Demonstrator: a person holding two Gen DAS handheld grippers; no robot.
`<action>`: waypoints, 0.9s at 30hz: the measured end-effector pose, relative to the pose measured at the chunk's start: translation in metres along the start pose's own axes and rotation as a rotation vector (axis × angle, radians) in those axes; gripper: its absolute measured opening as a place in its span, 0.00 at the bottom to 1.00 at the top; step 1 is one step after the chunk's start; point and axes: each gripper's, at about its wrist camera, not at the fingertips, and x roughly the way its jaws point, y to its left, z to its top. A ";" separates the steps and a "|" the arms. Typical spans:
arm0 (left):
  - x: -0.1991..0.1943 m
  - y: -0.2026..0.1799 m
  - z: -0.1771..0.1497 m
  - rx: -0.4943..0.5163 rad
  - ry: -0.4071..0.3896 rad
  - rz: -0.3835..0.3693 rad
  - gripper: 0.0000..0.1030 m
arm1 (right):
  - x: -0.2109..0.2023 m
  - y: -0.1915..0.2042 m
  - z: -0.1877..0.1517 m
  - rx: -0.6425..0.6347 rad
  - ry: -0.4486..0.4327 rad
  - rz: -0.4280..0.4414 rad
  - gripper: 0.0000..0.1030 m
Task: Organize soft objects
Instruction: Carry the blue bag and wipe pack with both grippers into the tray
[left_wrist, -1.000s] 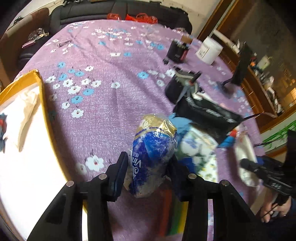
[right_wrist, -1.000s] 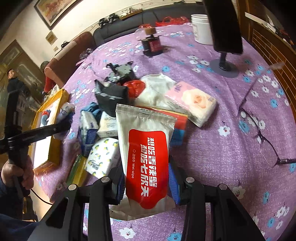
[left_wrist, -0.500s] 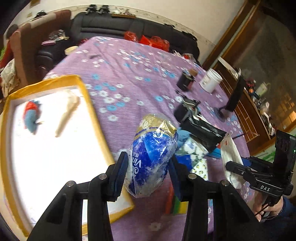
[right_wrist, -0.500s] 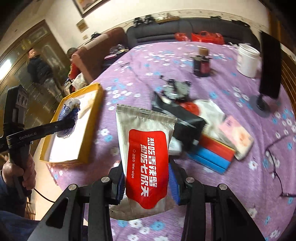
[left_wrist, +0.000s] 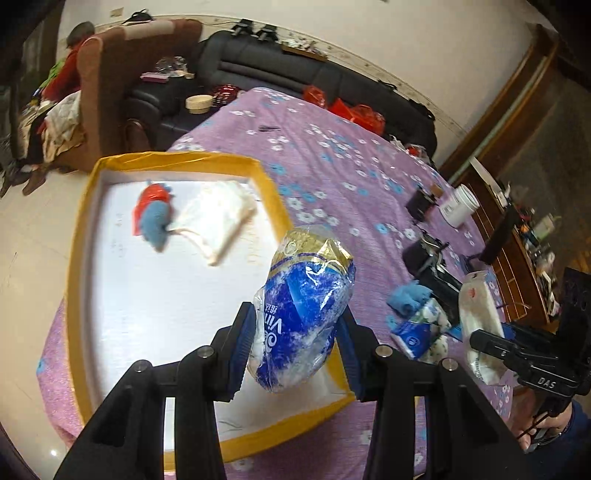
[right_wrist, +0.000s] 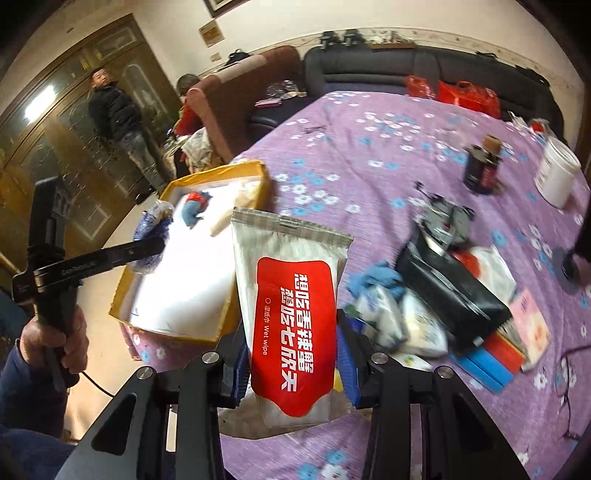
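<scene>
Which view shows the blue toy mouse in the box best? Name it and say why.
The left wrist view. There the blue toy mouse lies unblocked on the white floor of the yellow-edged box, beside a pale cloth. In the right wrist view the mouse is smaller, blurred and less distinct.

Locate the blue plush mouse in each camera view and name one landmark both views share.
Left wrist view: the blue plush mouse lies upper left, inside the yellow-rimmed box, beside a white packet.
Right wrist view: the mouse sits left of centre, small, at the box's far end.
Shared landmark: the white tub on the purple floral tablecloth.
</scene>
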 end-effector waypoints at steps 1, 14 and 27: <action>0.000 0.003 0.000 -0.006 -0.002 0.003 0.41 | 0.002 0.006 0.003 -0.014 0.001 0.003 0.42; 0.008 0.040 0.007 -0.051 0.003 0.036 0.41 | 0.036 0.063 0.046 -0.105 0.030 0.076 0.42; 0.029 0.071 0.020 -0.035 0.066 0.092 0.41 | 0.113 0.110 0.076 -0.143 0.115 0.115 0.42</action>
